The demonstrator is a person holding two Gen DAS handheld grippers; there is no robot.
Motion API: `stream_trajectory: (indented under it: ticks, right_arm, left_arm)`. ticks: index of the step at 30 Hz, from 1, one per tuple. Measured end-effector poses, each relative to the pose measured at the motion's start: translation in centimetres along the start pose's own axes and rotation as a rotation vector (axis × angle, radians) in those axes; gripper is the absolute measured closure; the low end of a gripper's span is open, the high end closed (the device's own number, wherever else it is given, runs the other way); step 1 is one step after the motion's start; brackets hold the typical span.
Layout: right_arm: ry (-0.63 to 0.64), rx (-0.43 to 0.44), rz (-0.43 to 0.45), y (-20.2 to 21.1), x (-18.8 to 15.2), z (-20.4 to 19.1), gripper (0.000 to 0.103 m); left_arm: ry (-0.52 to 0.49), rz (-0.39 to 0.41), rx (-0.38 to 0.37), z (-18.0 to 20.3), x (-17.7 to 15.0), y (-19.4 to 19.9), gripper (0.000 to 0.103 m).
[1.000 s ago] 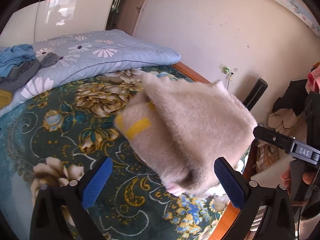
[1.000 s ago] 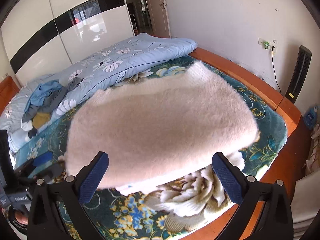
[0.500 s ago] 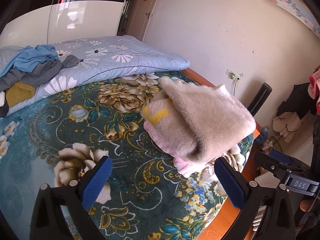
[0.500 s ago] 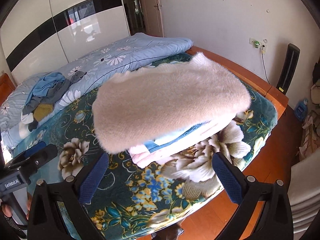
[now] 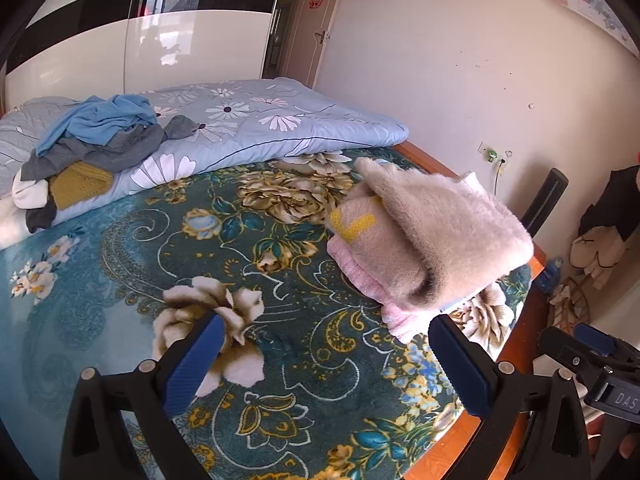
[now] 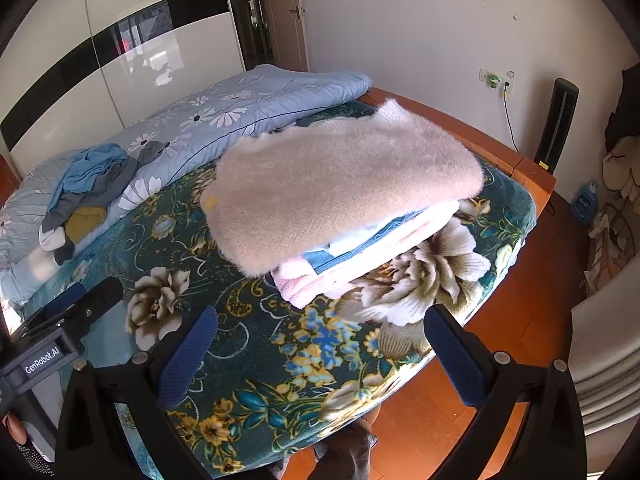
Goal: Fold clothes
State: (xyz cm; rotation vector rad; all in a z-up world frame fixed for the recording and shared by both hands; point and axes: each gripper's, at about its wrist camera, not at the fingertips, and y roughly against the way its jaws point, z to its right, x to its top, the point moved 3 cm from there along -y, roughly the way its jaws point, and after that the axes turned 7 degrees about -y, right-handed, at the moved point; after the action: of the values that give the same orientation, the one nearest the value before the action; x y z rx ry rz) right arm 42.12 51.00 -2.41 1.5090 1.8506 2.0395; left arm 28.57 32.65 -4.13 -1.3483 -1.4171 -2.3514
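Fluffy beige fabric, a folded sweater [image 6: 344, 184], lay on top of a stack of folded clothes [image 6: 360, 248] near the foot corner of the bed [image 6: 280, 360]. The stack beneath it showed pink, white and blue layers at its near edge. In the left wrist view the same sweater [image 5: 436, 236] showed a yellow patch on its side, and a pink folded item [image 5: 360, 272] lay under it, resting on the teal floral blanket [image 5: 168, 248].

My left tool [image 5: 324, 364] stood with its 2 blue-padded fingers spread wide and nothing between them, held above the blanket and apart from the stack. My right tool [image 6: 320, 356] was likewise spread wide and held nothing, positioned over the bed's foot edge, short of the stack. Each tool appeared at the margin of the other's view.

A light blue quilt [image 6: 240, 108] with daisy print lay folded along the far side of the bed. On it sat a loose heap of unfolded clothes [image 5: 92, 144]: blue, grey, mustard and white pieces. A wooden bed frame [image 6: 516, 160] ran along the wall side. A black upright device [image 6: 558, 124] stood by the wall near a socket.
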Motion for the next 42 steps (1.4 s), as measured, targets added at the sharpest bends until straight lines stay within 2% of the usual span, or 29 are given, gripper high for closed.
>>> stream_trajectory:
  ticks: [5,11,17,42]
  right_arm:
    - [0.026,-0.002,0.016,0.8,-0.1,-1.1,0.000]
    - [0.039,-0.005,0.030,1.8,-0.2,-1.9,0.000]
    - [0.040,-0.005,0.038,2.5,-0.1,-2.0,0.000]
    - [0.025,-0.001,0.020,2.4,-0.5,-1.7,0.000]
  left_arm:
    - [-0.032,0.008,0.027,0.3,-0.1,0.8,0.000]
    - [-0.065,0.014,0.026,1.0,0.0,1.5,0.000]
    - [-0.119,0.036,0.085,1.8,0.1,2.4,0.000]
    - [-0.126,-0.011,0.082,2.4,-0.7,1.6,0.000]
